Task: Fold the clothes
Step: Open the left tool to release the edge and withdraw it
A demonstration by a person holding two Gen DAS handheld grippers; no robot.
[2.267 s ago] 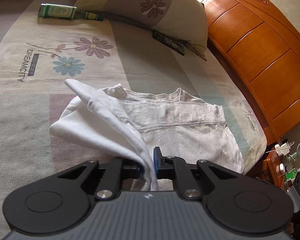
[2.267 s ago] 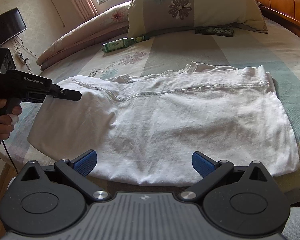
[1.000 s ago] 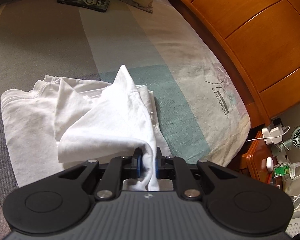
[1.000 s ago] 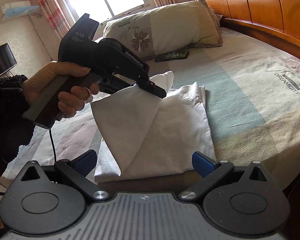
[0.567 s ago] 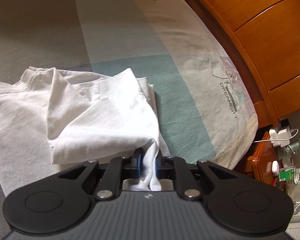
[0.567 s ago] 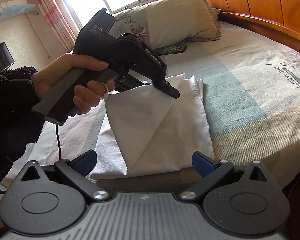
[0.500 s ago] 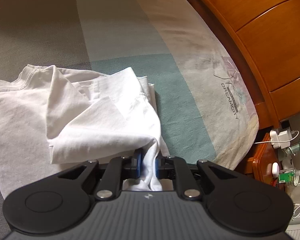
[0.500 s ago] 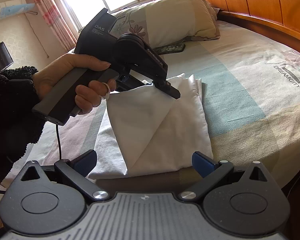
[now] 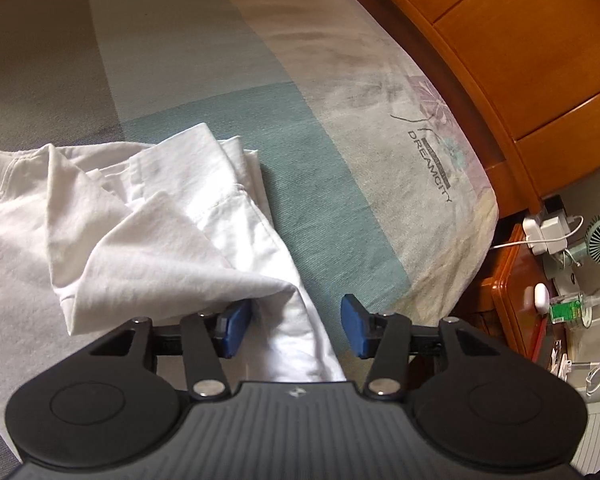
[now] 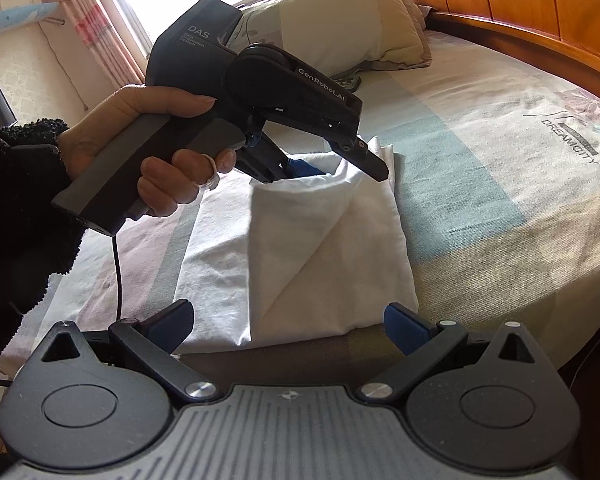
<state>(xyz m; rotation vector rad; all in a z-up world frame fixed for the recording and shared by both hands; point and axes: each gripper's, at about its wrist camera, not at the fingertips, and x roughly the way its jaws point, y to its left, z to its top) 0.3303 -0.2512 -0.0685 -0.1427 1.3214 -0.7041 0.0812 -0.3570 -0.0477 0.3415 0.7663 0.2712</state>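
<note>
My left gripper [image 9: 296, 330] is opening over the white shirt [image 9: 112, 236], which lies partly folded on the bed [image 9: 324, 184]; a fold sits between the pads, no longer pinched. My right gripper [image 10: 288, 326] hangs spread wide at the shirt's near edge, touching nothing.

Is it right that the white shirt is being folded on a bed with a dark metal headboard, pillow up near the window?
Not quite. The white shirt lies on the bed and the pillow is near the window, but the headboard is orange-brown wood, not dark metal. The right wrist view shows it.
</note>
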